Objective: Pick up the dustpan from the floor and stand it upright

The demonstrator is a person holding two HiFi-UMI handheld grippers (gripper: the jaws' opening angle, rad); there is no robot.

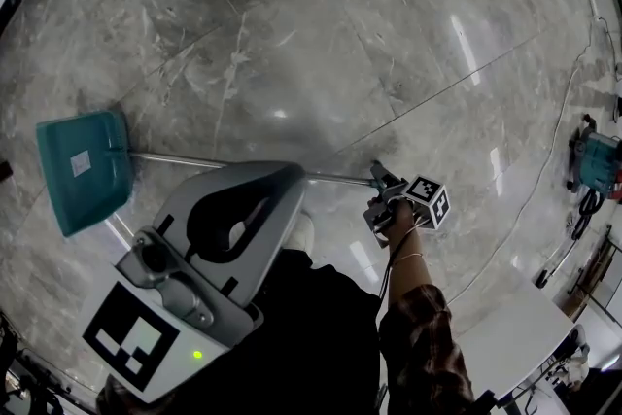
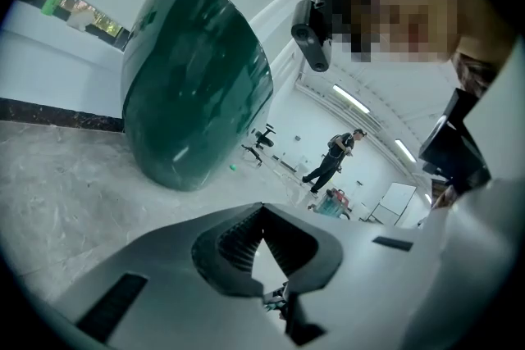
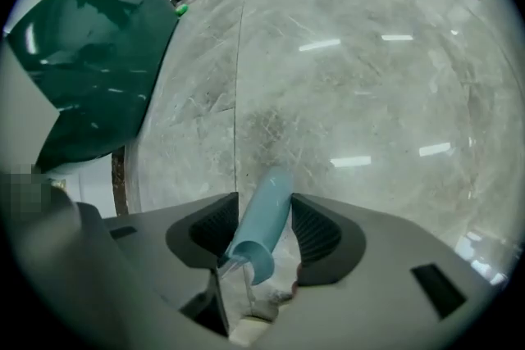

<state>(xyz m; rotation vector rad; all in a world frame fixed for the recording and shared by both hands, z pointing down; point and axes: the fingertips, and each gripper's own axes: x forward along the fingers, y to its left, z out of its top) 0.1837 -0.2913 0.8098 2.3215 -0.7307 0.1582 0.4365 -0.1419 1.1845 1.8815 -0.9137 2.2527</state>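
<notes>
Floor: grey veined marble [image 1: 369,44], glossy, with ceiling lights mirrored in it; a thin cable [image 1: 544,180] trails along the right side.
Dustpan: the teal pan [image 1: 83,168] lies on the floor at the far left; its metal rod [image 1: 214,162] runs rightwards, low over the marble, to the right tongs.
Right tongs [image 1: 379,182]: closed on the pale blue grip [image 3: 262,225] at the rod's end. The grip sits skewed between the pads, touching one low and the other higher up.
Left tongs [image 1: 287,185]: closed with nothing between them, held near the person's body above the rod's middle.
Step in hand: judged to be the lift; grip taken, pan not yet raised.
How to do it well: squeeze firmly first, since a skewed round grip may roll. Raise the grip end in an arc so the pan pivots where it rests and slides little on the slick marble. Slow down near vertical, where the long rod may swing. The free tongs could steady the rod halfway.
Risk: pan skating left; grip twisting out.
Right gripper view alone: how the grip seats between the pads; the head view shows only a meeting point.
Head view alone: the dustpan's whole length and where the pan rests.
Left gripper view alone: a person [image 2: 332,160] far down the room. It shows no dustpan. A big dark green shell [image 2: 197,82] stands on the floor, also seen in the right gripper view.
</notes>
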